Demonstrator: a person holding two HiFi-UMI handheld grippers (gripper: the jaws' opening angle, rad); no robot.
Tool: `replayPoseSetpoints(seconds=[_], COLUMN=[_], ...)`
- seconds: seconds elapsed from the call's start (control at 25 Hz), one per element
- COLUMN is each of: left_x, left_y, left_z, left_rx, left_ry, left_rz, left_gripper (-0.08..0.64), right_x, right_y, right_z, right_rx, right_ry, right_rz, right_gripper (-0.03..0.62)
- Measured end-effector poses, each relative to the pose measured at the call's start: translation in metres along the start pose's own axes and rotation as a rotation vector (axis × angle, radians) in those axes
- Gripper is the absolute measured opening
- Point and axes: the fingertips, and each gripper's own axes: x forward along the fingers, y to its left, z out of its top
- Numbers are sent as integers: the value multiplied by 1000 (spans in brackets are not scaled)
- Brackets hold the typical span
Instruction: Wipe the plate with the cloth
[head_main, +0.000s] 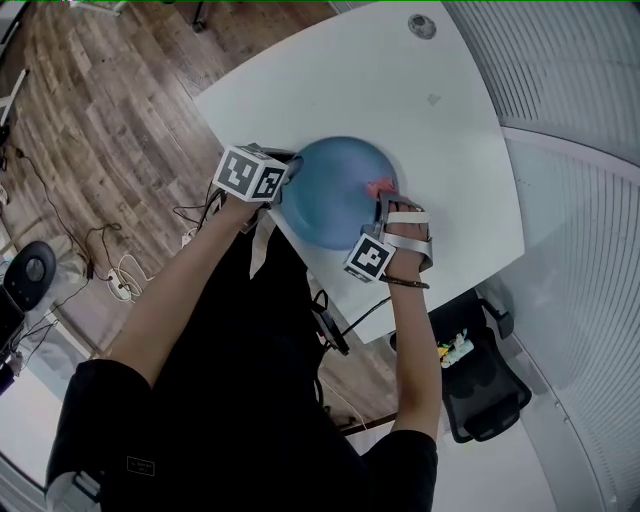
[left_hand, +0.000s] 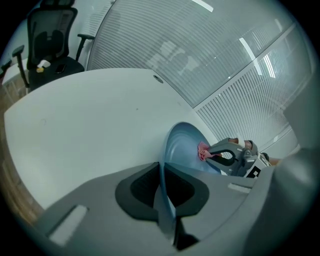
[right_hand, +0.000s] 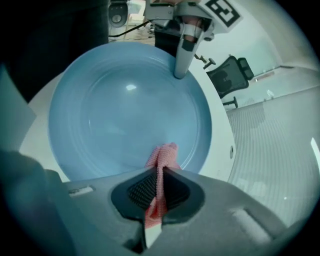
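Note:
A round blue plate (head_main: 335, 195) lies on the white table (head_main: 450, 120) near its front edge. My left gripper (head_main: 290, 172) is shut on the plate's left rim; in the left gripper view the thin rim (left_hand: 164, 187) runs edge-on between the jaws of this gripper (left_hand: 163, 172). My right gripper (head_main: 384, 200) is shut on a pink cloth (head_main: 378, 186) and presses it on the plate's right inner side. In the right gripper view the cloth (right_hand: 161, 160) sticks out of the right gripper (right_hand: 160, 175) onto the plate (right_hand: 125, 110); the left gripper (right_hand: 180, 70) shows at the far rim.
A black office chair (head_main: 485, 390) stands to the right of the person, below the table's edge. Cables (head_main: 110, 270) lie on the wooden floor at the left. A round grommet (head_main: 421, 26) sits in the table's far end. A curved slatted wall (head_main: 580, 200) bounds the right.

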Motion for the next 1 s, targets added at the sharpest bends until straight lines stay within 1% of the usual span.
replayPoseSetpoints(seconds=[0.12, 0.32, 0.56, 0.72, 0.84, 1.0], left_x=[0, -2, -2, 1, -2, 0], left_y=[1, 2, 2, -2, 0, 0], left_z=[-1, -4, -6, -7, -6, -8], left_rx=[-22, -59, -91, -125, -117, -133], left_ry=[-14, -40, -54, -67, -64, -61], left_rz=[2, 17, 31, -1, 17, 10], left_gripper=[17, 18, 23, 29, 31, 32], right_x=[-7, -22, -40, -51, -58, -61], right_y=[16, 42, 60, 74, 84, 93], right_z=[0, 10, 14, 26, 40, 54], right_rx=[101, 290, 449, 528, 580, 616], right_ry=[13, 10, 56, 52, 28, 0], right_rz=[52, 146, 236, 314, 374, 430], right_gripper=[6, 6, 6, 6, 6, 8])
